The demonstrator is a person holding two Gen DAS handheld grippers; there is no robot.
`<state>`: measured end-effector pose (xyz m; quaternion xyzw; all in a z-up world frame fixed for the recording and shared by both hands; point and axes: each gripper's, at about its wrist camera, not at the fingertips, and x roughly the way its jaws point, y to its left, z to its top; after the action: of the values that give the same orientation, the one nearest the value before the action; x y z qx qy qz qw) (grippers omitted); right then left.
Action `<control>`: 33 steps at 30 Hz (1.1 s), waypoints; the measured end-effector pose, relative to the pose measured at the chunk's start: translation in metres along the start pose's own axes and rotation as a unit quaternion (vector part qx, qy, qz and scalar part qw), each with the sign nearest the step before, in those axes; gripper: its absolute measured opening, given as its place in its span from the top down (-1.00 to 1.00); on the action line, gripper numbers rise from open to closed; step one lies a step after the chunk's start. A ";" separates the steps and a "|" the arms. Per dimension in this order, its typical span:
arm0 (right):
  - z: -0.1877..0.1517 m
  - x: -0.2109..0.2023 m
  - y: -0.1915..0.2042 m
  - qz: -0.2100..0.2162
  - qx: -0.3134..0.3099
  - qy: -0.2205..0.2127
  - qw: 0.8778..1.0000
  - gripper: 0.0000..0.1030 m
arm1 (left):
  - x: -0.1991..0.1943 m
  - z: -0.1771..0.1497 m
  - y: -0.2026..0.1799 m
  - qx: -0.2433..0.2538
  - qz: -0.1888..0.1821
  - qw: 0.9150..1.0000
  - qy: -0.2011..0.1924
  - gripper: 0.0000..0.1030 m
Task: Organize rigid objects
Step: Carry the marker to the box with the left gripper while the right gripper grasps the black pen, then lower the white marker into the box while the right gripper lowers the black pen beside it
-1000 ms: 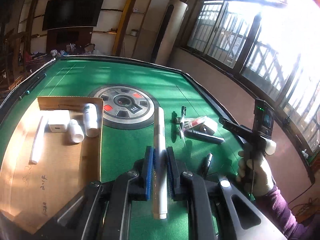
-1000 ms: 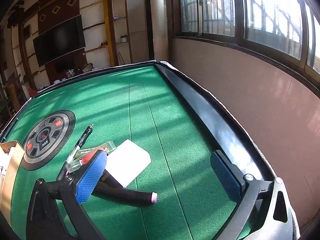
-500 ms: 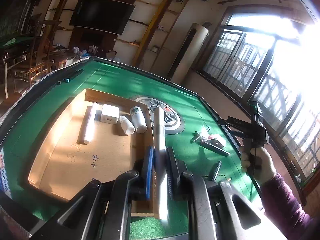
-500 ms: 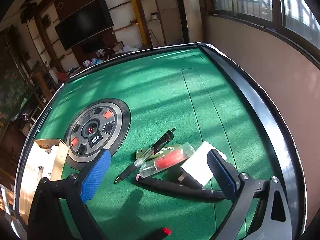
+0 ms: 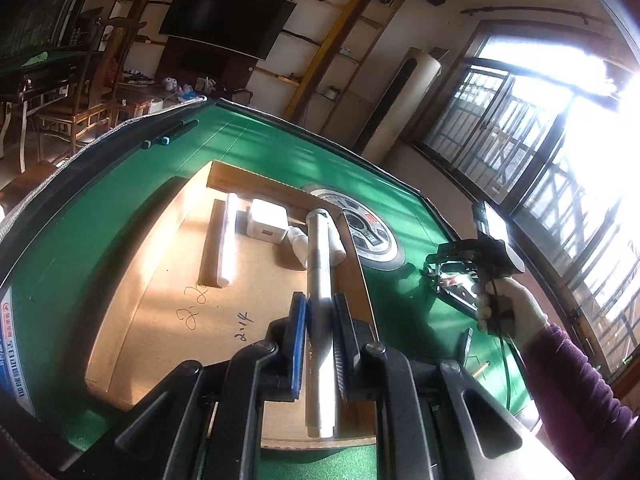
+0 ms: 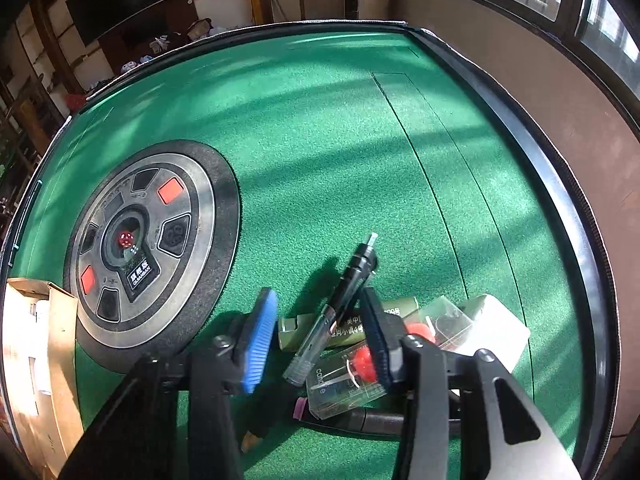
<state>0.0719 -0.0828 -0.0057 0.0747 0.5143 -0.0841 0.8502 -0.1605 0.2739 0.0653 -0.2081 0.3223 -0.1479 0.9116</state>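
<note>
Cardboard box (image 5: 132, 280) lies open and shallow on the green felt table (image 5: 72, 216), holding a long white tube (image 5: 229, 240) along its left side, a white charger block (image 5: 267, 226) just beside it, and two small white bottles (image 5: 298, 238) near the far right corner, partly hidden. The left gripper (image 5: 320, 320) is clenched on a white pen-like stick (image 5: 319, 280), which lies lengthwise between the blue pads and points over the box toward the bottles — whether it touches the box floor cannot be told.

In the right wrist view the right gripper (image 6: 320, 340) is spread wide, jaws standing either side of a black and clear pen (image 6: 340, 308) that rests tilted across a green packet (image 6: 348, 324). Just beside them lies a clear plastic case (image 6: 344, 384) with red pieces inside, then a second clear case (image 6: 472, 328) to the right. A black marker with a pink end (image 6: 348, 416) lies nearer the camera, under the first case. The round control hub (image 6: 148, 252) of the table, with red dice at its centre, sits to the left — a corner of the box shows at the far left edge.
</note>
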 end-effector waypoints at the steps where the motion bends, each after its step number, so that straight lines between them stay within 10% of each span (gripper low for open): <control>1: -0.001 -0.002 -0.001 -0.001 0.005 -0.007 1.000 0.46 | 0.001 0.000 0.002 -0.001 0.000 1.000 0.002 0.77; 13: -0.018 -0.010 -0.016 0.052 0.024 -0.028 0.998 0.76 | -0.003 -0.002 0.001 -0.001 0.002 1.000 0.003 0.77; 33: -0.064 -0.105 0.013 0.302 0.023 -0.049 0.952 0.79 | -0.010 0.023 -0.002 0.066 0.092 0.994 0.006 0.77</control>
<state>-0.0284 -0.0491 0.0582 0.2418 0.4237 0.1608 0.8580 -0.1534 0.2829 0.0872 -0.1163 0.3348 -0.0851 0.9312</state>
